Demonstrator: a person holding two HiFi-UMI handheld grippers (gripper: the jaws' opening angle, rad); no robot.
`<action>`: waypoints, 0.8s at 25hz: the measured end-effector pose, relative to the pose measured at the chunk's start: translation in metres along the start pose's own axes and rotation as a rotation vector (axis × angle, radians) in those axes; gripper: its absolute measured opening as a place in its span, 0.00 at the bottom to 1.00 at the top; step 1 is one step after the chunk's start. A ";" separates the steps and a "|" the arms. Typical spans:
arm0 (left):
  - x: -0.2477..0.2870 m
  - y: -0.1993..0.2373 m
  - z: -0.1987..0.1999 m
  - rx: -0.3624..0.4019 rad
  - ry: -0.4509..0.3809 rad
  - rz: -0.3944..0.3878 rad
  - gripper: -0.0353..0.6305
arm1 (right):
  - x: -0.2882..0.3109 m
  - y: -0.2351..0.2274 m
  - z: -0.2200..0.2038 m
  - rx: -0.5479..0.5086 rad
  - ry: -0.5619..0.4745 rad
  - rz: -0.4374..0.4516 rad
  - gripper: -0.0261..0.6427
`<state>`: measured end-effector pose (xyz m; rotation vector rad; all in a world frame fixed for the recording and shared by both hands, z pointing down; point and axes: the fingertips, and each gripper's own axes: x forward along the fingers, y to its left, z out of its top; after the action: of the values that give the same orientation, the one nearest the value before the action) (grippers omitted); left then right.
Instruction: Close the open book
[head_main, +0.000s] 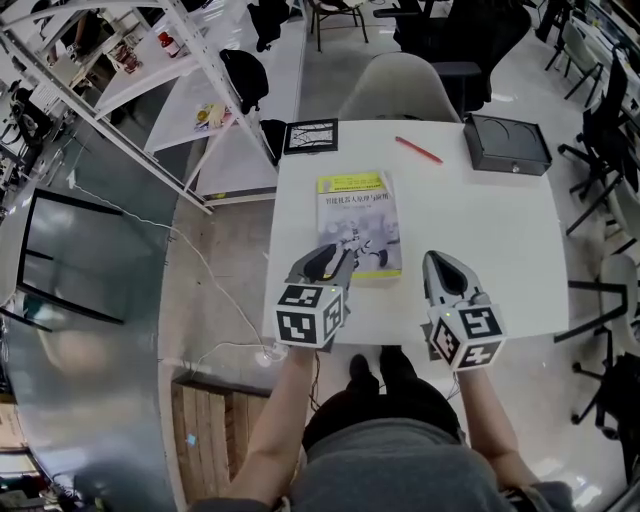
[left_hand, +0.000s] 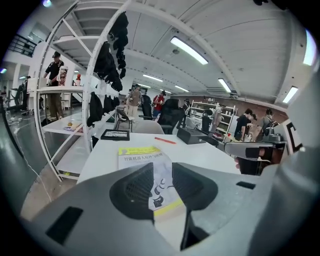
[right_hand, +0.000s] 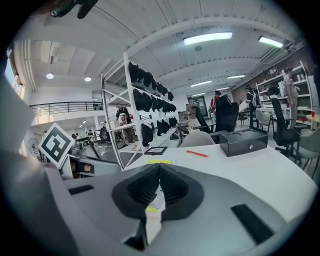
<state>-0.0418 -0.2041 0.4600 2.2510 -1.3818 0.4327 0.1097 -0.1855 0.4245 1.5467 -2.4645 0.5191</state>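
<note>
Book (head_main: 358, 222) lies flat on the white table (head_main: 500, 240), cover up, in the table's left half. It sits nearer the left edge than the right and roughly midway between the far and near edges. A yellow band runs across its far end. From what I see the cover is already down and the pages are hidden, so I judge it shut, or very nearly so.

My left gripper (head_main: 345, 258) hangs by the book's near-left corner with its jaws about halfway apart and nothing between the pads. In the left gripper view I look through the gap (left_hand: 162, 172) onto the cover (left_hand: 142, 159). I cannot tell for sure whether a tip touches it, though it looks clear. My right gripper (head_main: 440, 262) is off to the right of the book, near the table's near edge. Its jaws are together and empty (right_hand: 159, 170).

It looks like a thin paperback, so I expect it to be light, with a bendy and probably glossy cover that could slip under hard pads. Lying flat, it offers little to pinch. If it needs more handling I would take the free long edge, on the right I think, or a near corner of the cover. I would press down with closed tips and not squeeze, and go gently so the whole book doesn't skate towards the table edge.
</note>
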 end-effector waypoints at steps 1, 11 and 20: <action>-0.002 0.002 0.001 -0.001 -0.007 0.009 0.23 | 0.001 0.001 0.000 -0.002 0.000 0.004 0.04; -0.021 0.021 0.013 0.000 -0.075 0.081 0.11 | 0.007 0.009 0.008 -0.033 -0.004 0.027 0.04; -0.031 0.030 0.016 -0.011 -0.096 0.103 0.07 | 0.011 0.017 0.010 -0.054 0.008 0.052 0.04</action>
<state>-0.0824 -0.2007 0.4381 2.2248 -1.5504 0.3537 0.0894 -0.1918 0.4158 1.4605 -2.4976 0.4618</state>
